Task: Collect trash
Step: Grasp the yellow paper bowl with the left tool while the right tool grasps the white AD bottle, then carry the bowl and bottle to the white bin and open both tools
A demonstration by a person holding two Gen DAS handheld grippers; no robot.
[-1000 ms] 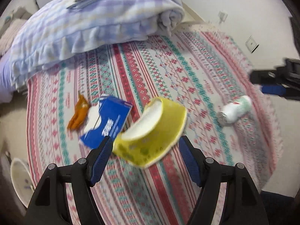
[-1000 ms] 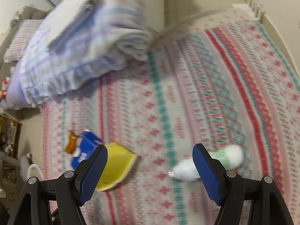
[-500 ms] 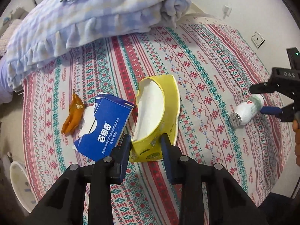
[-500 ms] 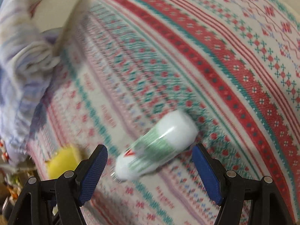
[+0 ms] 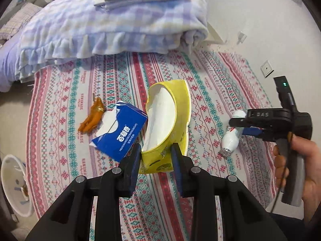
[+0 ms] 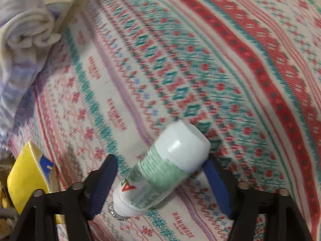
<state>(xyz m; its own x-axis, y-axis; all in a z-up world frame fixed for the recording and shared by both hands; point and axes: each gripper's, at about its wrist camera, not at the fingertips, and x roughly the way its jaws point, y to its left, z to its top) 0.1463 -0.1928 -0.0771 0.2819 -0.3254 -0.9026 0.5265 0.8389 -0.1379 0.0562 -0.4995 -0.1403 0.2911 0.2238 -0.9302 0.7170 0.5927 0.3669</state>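
A squashed yellow paper bowl [image 5: 170,120] lies on the patterned bedspread [image 5: 210,84]. My left gripper [image 5: 155,158] is shut on its near rim. A blue tissue box [image 5: 120,132] and an orange wrapper [image 5: 93,118] lie left of the bowl. A small white and green bottle [image 6: 162,170] lies on its side at the right; it also shows in the left wrist view [image 5: 231,137]. My right gripper [image 6: 160,170] is open around the bottle, one finger on each side. The bowl also shows at the left edge of the right wrist view [image 6: 24,178].
A folded lilac blanket [image 5: 112,24] with a grey cloth on top lies at the far end of the bed. A white bin [image 5: 14,182] stands on the floor at the left. A wall [image 5: 260,20] runs along the right side.
My left gripper closed on the yellow bowl's rim. My right gripper moved down and forward until the bottle lay between its open fingers.
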